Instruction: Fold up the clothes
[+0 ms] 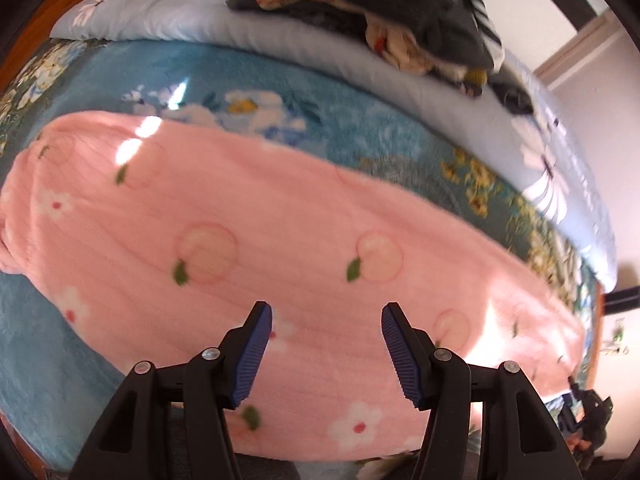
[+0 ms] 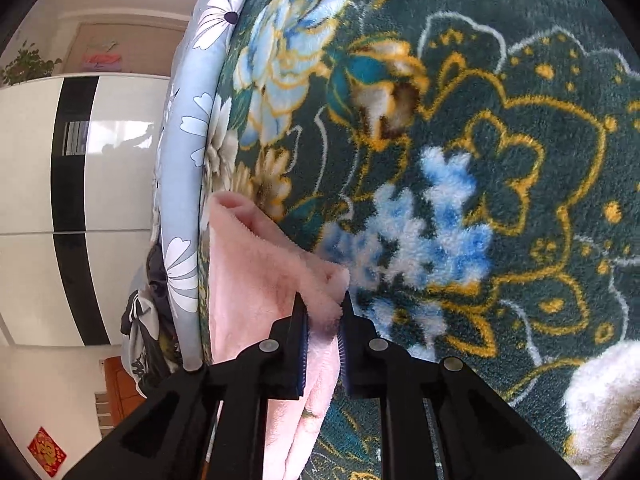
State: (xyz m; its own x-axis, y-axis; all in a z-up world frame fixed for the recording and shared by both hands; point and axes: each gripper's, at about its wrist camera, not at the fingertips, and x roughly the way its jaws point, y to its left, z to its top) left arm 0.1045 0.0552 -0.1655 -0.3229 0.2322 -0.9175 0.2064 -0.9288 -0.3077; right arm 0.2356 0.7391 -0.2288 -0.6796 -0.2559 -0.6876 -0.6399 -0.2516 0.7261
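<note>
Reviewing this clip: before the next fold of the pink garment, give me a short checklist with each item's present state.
1. Right hand-held gripper pinching pink garment edge: ok.
2. Left hand-held gripper open, nothing between its pads: ok.
3. Garment lying flat on teal floral blanket: ok.
4. Left gripper touching the fabric: cannot tell.
5. Dark clothes pile apart from the garment: ok.

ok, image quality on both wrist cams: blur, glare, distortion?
Left wrist: motion-smeared pink garment and blanket, blown-out sun patches on the fleece, left gripper sharp. Right wrist: crisp throughout, blanket pile resolved, glossy wardrobe reflecting window light. Both: strong fisheye bowing, dark corners.
</note>
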